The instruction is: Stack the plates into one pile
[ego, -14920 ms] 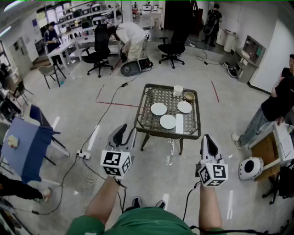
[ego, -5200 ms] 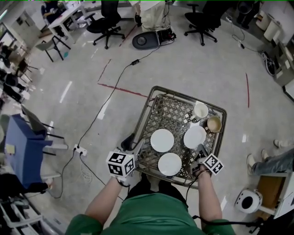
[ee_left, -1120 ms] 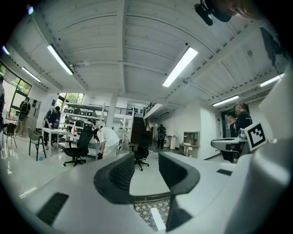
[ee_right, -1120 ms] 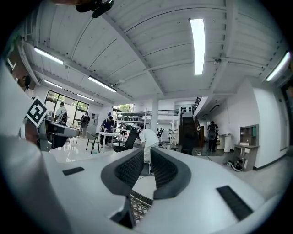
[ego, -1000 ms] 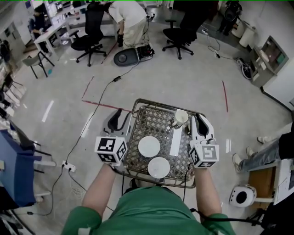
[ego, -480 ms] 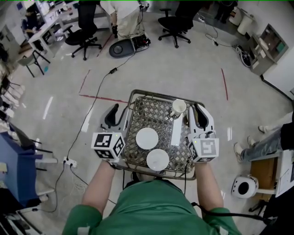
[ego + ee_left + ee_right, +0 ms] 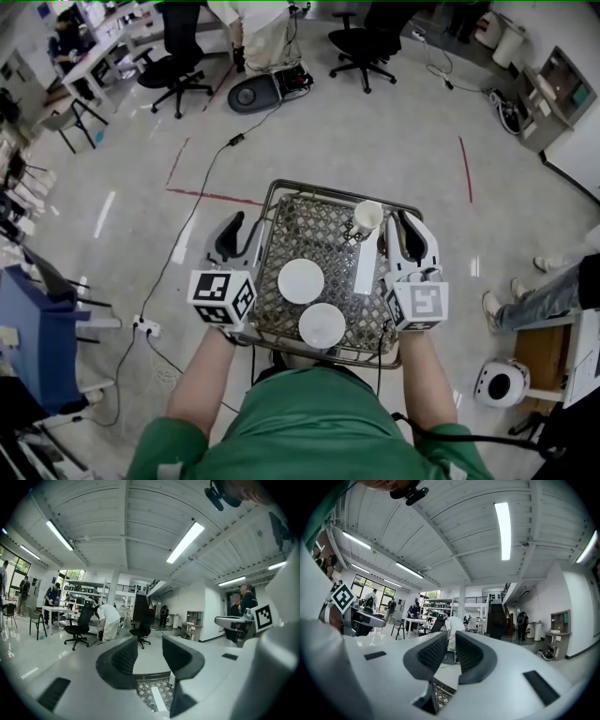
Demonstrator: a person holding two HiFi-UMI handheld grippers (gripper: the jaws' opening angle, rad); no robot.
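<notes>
Two white plates lie apart on the lattice table (image 7: pixel 319 230): one near the middle (image 7: pixel 301 281), one by the near edge (image 7: pixel 322 325). My left gripper (image 7: pixel 239 234) hangs beside the table's left edge, level, jaws wide open and empty; its own view (image 7: pixel 150 653) looks out over the table top (image 7: pixel 147 691). My right gripper (image 7: pixel 410 230) hovers over the table's right side, jaws narrowly apart with nothing between them (image 7: pixel 451 651). It hides that part of the table; the third plate seen there earlier does not show.
A white cup (image 7: pixel 367 217) stands at the far side and a white strip (image 7: pixel 364 267) lies right of the plates. Around the table: office chairs (image 7: pixel 361 42), a floor cable (image 7: pixel 202 202), a white round device (image 7: pixel 499 382), a bystander's legs (image 7: pixel 548 292).
The person has walked up to the table. A plate and a bowl on its right side, seen five seconds ago, are now covered. Over the last second only small drift shows.
</notes>
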